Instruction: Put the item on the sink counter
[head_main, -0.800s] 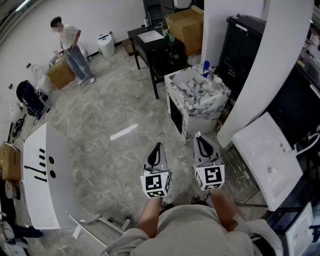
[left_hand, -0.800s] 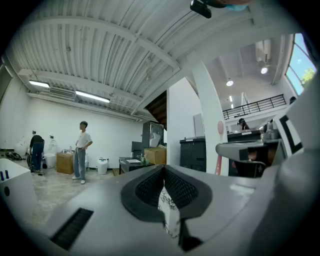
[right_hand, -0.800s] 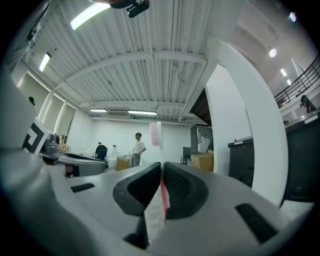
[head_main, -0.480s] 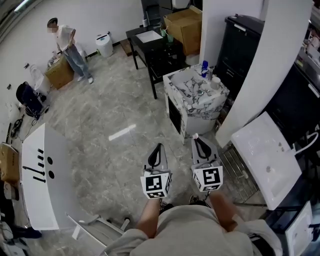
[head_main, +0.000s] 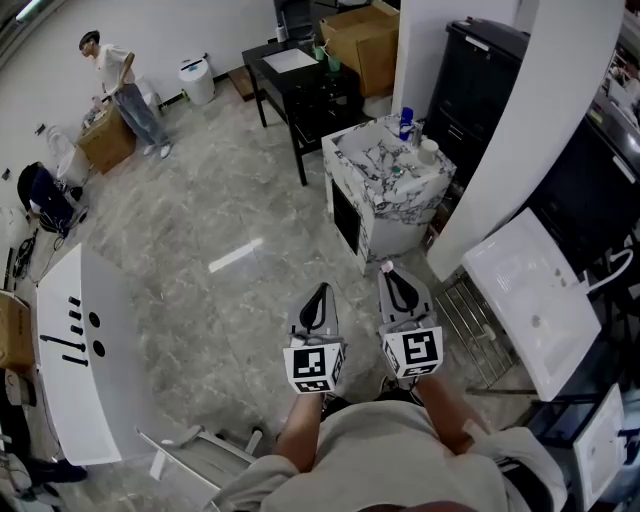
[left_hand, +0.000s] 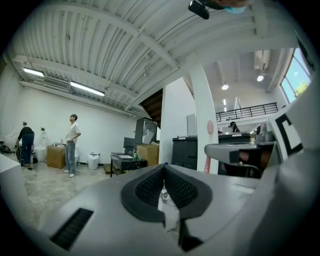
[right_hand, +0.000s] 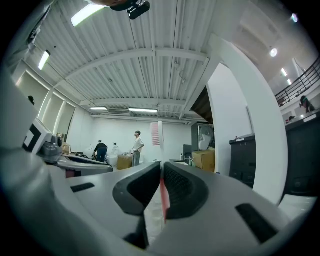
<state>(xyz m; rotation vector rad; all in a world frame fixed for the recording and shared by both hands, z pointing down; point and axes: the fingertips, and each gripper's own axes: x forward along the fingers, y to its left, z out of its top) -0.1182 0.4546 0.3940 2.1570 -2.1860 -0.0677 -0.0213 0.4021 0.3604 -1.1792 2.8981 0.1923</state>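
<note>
Bare marble floor (head_main: 230, 200) lies between the grippers and the marbled sink counter (head_main: 372, 205). A black table (head_main: 290, 70) and a cardboard box (head_main: 362, 35) sit behind it, with a white pillar (head_main: 520, 140) just to its right. A person (head_main: 115, 85) stands way off by the wall.

The toothbrush (right_hand: 156, 134) has a red handle and pink bristles. It pokes out past the right gripper (head_main: 392, 275), whose jaws clamp the handle, well short of the counter. The left gripper (head_main: 318, 293) is pinched together on nothing.

On the counter top are a blue bottle (head_main: 405, 122) and a white cup (head_main: 428, 150).
</note>
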